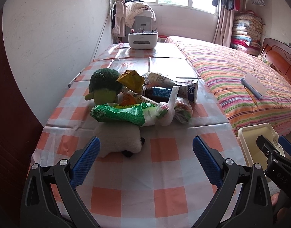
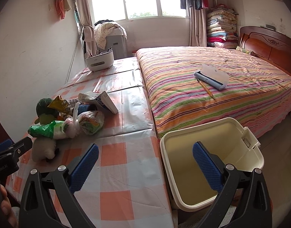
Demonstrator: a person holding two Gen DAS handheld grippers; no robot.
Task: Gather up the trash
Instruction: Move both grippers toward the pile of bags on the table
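Trash [image 1: 145,96] heaped mid-table [image 1: 164,171], beside broccoli plush [image 1: 104,85] and sheep plush [image 1: 120,140]. Left gripper [image 1: 145,159] spread, empty, short of heap. Right gripper [image 2: 145,163] spread, empty, above table edge and bin [image 2: 212,138].

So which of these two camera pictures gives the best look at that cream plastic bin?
The right wrist view: the cream bin shows its whole open rim and empty inside, beside the table. The left wrist view catches only a corner of it, partly hidden behind the right gripper.
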